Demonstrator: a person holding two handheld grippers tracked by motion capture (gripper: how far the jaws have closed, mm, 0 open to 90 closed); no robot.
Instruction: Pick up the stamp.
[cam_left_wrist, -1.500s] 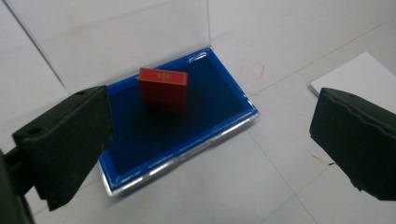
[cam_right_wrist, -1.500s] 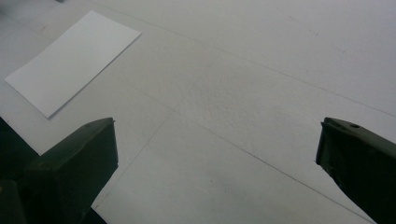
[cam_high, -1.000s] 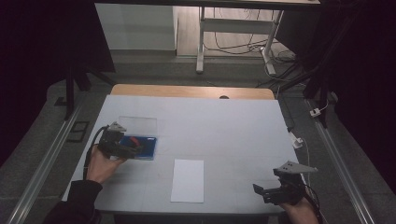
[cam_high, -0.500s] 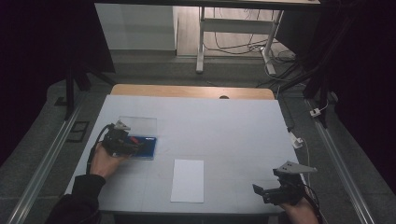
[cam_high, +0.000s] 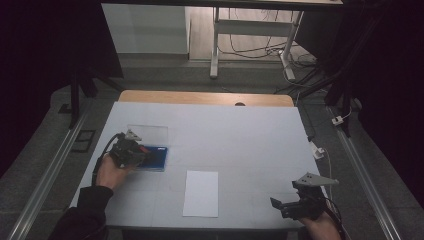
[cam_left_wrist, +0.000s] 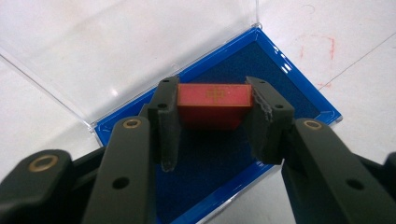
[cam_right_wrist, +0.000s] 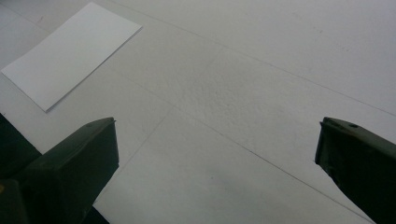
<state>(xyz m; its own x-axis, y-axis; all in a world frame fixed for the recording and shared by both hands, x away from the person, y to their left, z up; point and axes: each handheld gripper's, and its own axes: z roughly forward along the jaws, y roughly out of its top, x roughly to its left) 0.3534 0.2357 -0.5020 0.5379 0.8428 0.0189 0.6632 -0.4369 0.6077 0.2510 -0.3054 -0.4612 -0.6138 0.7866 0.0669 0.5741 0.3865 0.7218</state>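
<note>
**Red, blue and white on my screens**

I see a red block (cam_left_wrist: 214, 105) with a small gold cross-shaped mark on its top face, between the black jaws of my left gripper (cam_left_wrist: 212, 126). Under it lies a case (cam_left_wrist: 280, 79) with a bright blue rim, dark blue lining and a clear lid (cam_left_wrist: 116, 51). The table (cam_high: 240, 135) is white with faint reddish smudges; the paper sheet (cam_high: 201, 193) is plain white.

Red block's (cam_left_wrist: 214, 103) sides perhaps jaw-hidden

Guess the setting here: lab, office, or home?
Likely a lab recording rig: a covered table with side rails, dark surround, loose floor cables, and a person working handheld tongs.
</note>
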